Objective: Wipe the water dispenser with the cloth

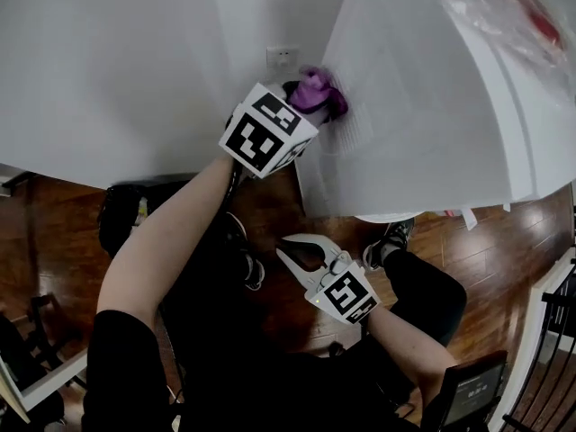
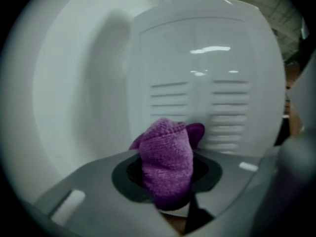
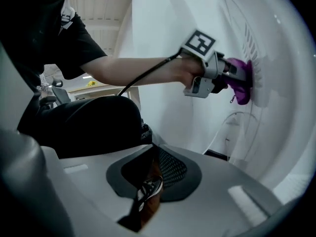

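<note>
The left gripper (image 1: 304, 102) has its fingers pinching a purple cloth (image 2: 166, 162), whose bunched end is pressed against the slotted panel of the white water dispenser (image 2: 197, 68). The right gripper (image 1: 297, 248) hangs lower, well apart from it, fingers pressed together on nothing

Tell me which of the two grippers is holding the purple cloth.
The left gripper: the purple cloth sits clamped in it against the water dispenser's vented panel. The right gripper, lower down, is shut and empty.
</note>
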The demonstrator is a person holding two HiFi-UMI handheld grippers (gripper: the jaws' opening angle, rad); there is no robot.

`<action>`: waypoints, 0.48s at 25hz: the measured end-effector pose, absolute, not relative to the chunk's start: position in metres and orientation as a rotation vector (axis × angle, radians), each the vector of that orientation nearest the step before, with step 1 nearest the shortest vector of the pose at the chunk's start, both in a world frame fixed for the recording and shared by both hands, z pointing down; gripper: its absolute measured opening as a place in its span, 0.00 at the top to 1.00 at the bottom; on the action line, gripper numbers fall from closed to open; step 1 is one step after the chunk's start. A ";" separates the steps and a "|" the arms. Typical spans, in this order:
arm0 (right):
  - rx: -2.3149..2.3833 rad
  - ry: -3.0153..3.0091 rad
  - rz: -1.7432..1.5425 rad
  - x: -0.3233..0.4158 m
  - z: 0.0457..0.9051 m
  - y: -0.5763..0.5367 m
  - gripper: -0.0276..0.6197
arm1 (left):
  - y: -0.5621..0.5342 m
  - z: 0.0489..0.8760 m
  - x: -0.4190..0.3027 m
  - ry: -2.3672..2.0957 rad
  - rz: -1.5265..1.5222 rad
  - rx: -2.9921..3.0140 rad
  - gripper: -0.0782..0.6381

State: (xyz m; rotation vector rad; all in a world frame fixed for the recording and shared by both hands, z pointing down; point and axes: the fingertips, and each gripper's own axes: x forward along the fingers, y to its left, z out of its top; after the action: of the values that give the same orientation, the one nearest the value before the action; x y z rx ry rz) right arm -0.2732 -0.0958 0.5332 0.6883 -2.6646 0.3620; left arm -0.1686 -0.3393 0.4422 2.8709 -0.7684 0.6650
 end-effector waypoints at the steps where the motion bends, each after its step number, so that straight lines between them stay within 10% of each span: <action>1: 0.678 -2.679 0.387 -0.277 0.535 -0.094 0.91 | -0.309 0.443 -0.162 -0.649 0.713 2.921 0.67; 7: 0.525 -2.697 0.458 -0.292 0.553 -0.052 0.91 | -0.133 0.450 -0.139 0.013 0.892 2.972 0.67; 12: 0.452 -2.678 0.482 -0.293 0.559 -0.024 0.91 | -0.193 0.457 -0.150 -0.201 0.869 2.909 0.67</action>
State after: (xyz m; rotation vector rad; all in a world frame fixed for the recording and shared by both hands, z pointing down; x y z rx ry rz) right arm -0.2935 -0.0235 0.5594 0.4523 -2.6781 0.4819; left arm -0.1497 -0.1928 0.4568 2.9091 -0.2011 0.8690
